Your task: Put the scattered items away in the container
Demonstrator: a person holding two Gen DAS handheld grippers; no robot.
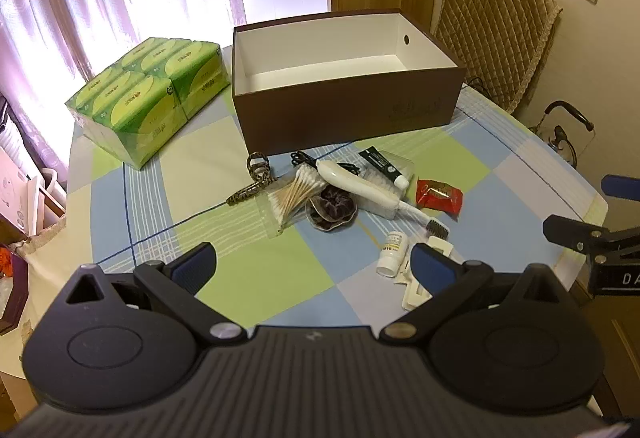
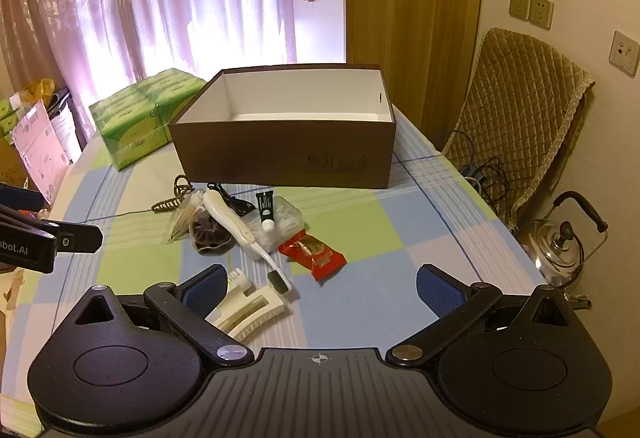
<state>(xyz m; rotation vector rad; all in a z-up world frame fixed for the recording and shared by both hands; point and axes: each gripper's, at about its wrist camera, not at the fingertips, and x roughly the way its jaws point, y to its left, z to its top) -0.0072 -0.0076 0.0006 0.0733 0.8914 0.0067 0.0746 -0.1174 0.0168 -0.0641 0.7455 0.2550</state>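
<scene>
Several small, light things lie heaped on the checked table (image 1: 248, 278), just in front of the brown cardboard box (image 1: 344, 110) that stands open and empty at the far side; none looks heavy, so the difficulty is probably grip rather than weight. The white electric toothbrush (image 1: 360, 184) is stiff and smooth, likely slippery, and best taken across its thick handle; it rests on a clear plastic case (image 1: 384, 178) that also carries a black tube (image 1: 386, 166). The bag of cotton swabs (image 1: 288, 198) is soft and crinkly, so a pinch at its middle seems safest; the dark scrunchie (image 1: 332, 210) just beside it should squash and hold anywhere. The red foil packet (image 2: 312, 252) lies flat to the right of the heap and may slide under the pads. The small white bottle (image 1: 392, 252) lies on its side nearer the camera and could roll; take it across the body. The cream hair claw (image 2: 248, 312) is rigid but springy, nearest of all; a patterned hair clip (image 1: 256, 178) lies at the left of the heap. The left gripper (image 1: 314, 260) and the right gripper (image 2: 322, 288) both hover above the near edge, spread wide, holding nothing.
</scene>
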